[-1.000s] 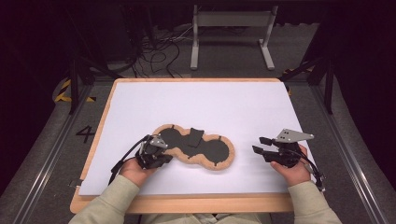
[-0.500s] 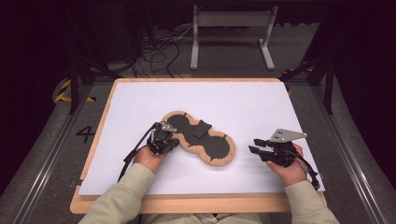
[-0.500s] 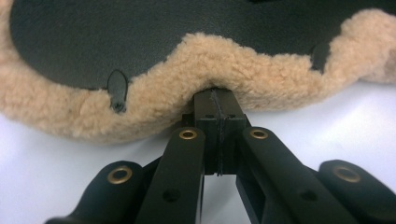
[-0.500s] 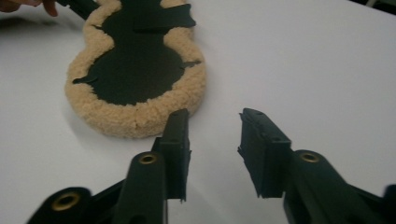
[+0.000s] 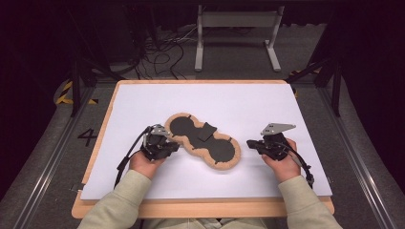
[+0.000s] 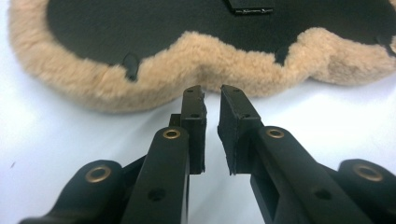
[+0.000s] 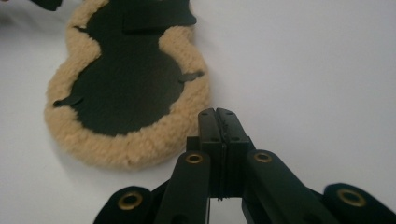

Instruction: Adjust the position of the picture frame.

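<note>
A peanut-shaped black pad [image 5: 203,140] with a tan fleece rim lies slantwise on the white board, a small black flap [image 5: 206,131] lifted at its waist. My left gripper [image 5: 173,146] sits at the pad's near left edge. In the left gripper view its jaws [image 6: 211,100] stand a narrow gap apart, just opened, with nothing between them and the fleece [image 6: 187,74] right ahead. My right gripper [image 5: 249,142] rests just right of the pad. The right gripper view shows it [image 7: 217,116] shut and empty, having just closed, beside the pad [image 7: 126,88].
The white board [image 5: 248,100] lies on a wooden table top [image 5: 200,208]. Behind the table stand a grey metal frame [image 5: 236,33] and loose cables [image 5: 162,47] on the floor. A "4" [image 5: 88,137] is marked on the floor at left.
The pad has turned from lying crosswise to slanting, its left end swung away from me. My right gripper moved left toward the pad and closed. The left jaws parted slightly.
</note>
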`<act>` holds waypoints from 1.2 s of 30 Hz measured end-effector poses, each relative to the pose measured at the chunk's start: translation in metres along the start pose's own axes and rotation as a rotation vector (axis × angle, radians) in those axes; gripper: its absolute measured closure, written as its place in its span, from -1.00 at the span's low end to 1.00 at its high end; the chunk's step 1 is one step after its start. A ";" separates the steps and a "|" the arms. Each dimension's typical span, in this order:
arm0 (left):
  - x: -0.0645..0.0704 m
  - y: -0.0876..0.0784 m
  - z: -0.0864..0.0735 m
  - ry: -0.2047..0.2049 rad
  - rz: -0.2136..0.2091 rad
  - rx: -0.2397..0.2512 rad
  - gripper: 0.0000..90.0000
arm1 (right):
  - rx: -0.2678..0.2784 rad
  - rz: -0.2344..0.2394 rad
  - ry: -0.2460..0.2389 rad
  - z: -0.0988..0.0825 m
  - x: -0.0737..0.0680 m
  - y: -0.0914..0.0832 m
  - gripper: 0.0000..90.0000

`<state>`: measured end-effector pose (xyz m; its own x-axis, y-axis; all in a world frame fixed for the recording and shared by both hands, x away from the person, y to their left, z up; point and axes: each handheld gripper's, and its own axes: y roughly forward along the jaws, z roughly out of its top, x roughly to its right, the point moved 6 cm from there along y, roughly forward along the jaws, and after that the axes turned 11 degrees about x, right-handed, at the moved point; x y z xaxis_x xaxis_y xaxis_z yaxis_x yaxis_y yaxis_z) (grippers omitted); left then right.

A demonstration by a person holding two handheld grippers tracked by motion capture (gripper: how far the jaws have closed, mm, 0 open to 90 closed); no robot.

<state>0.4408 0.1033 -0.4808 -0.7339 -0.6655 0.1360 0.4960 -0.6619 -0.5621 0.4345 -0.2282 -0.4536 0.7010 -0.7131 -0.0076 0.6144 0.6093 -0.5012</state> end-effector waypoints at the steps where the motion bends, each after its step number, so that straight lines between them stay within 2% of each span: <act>1: -0.001 -0.003 -0.001 0.005 0.003 0.002 0.78 | 0.003 0.006 0.000 0.002 0.001 0.004 1.00; 3: -0.001 -0.008 -0.004 -0.004 0.009 0.015 0.77 | -0.014 0.001 0.002 0.005 0.003 0.013 1.00; 6: -0.003 -0.012 -0.010 0.007 0.029 0.011 0.78 | -0.033 0.001 -0.024 0.008 0.005 0.026 1.00; 10: -0.005 -0.018 -0.015 0.000 0.049 0.011 0.77 | -0.085 -0.008 -0.038 0.003 0.012 0.045 1.00; 12: -0.005 -0.020 -0.015 -0.009 0.049 0.016 0.77 | -0.092 0.000 -0.019 0.003 0.015 0.051 1.00; 16: -0.007 -0.024 -0.017 -0.008 0.063 0.017 0.75 | -0.120 0.018 -0.020 0.000 0.015 0.061 1.00; 18: -0.008 -0.024 -0.018 -0.010 0.077 0.022 0.74 | -0.139 0.047 -0.043 -0.004 0.011 0.068 1.00; 19: -0.011 -0.024 -0.019 -0.012 0.085 0.020 0.70 | -0.137 0.039 -0.097 -0.003 0.008 0.068 1.00; 20: -0.011 -0.024 -0.019 -0.012 0.085 0.020 0.69 | -0.137 0.039 -0.097 -0.003 0.008 0.068 1.00; 22: -0.016 -0.024 -0.021 -0.022 0.106 0.011 0.68 | -0.138 0.070 -0.101 -0.004 0.003 0.067 1.00; 23: -0.018 -0.025 -0.020 -0.021 0.116 0.012 0.69 | -0.144 0.078 -0.114 -0.004 -0.001 0.066 1.00; 28: -0.025 -0.031 -0.018 -0.065 0.116 0.025 0.70 | -0.181 0.147 -0.196 -0.005 -0.032 0.062 1.00; 30: -0.029 -0.034 -0.018 -0.103 0.103 0.023 0.78 | -0.194 0.188 -0.239 -0.005 -0.049 0.061 1.00; 36: -0.042 -0.037 -0.019 -0.156 0.113 0.024 0.88 | -0.215 0.280 -0.347 -0.003 -0.096 0.065 1.00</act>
<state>0.4446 0.1621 -0.4809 -0.5932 -0.7801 0.1990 0.5836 -0.5869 -0.5612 0.4064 -0.1211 -0.4880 0.9300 -0.3529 0.1029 0.3227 0.6497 -0.6883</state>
